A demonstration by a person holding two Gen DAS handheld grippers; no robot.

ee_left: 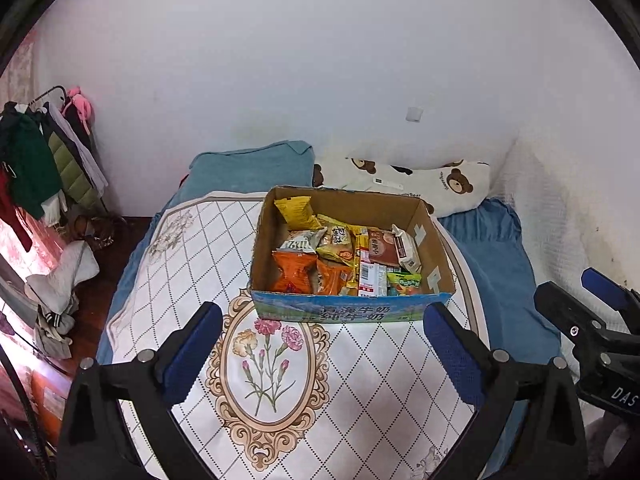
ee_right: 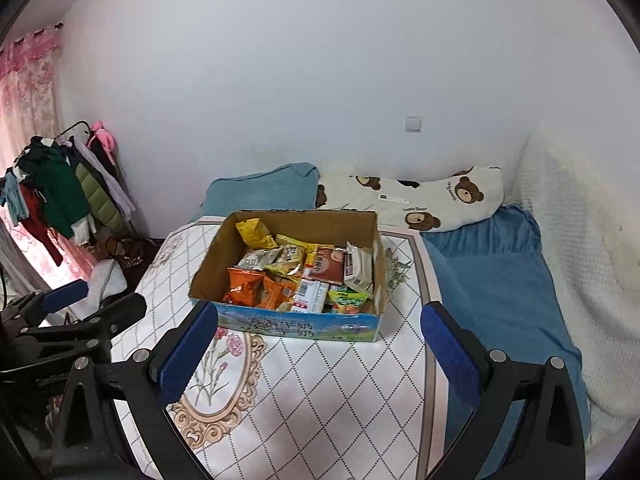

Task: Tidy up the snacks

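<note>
Left wrist view: the left tongs hang over the counter with their blue pads wide apart and nothing between them, aimed at the near wall of the cardboard box.
Right wrist view: the right tongs are likewise spread and empty, on the box's right side, so each pair has its own side of the box within reach.
Snacks: every packet in sight lies inside the box, none on the flowered counter cover around it.
Layout in box: orange packets sit at the near left, a yellow bag leans on the far wall, a brown packet and a white one lie to the right, and a green packet is wedged in the near right corner; they overlap loosely rather than stand in rows.
Box position: set near the counter's far edge, leaving the near half bare, probably as working room for the tongs.
Stage, as a judgement: snacks gathered in the box fit either a collecting job already done or a heap waiting to be sorted; the scene does not settle which.
Behind: a bed with a bear-print pillow.
</note>
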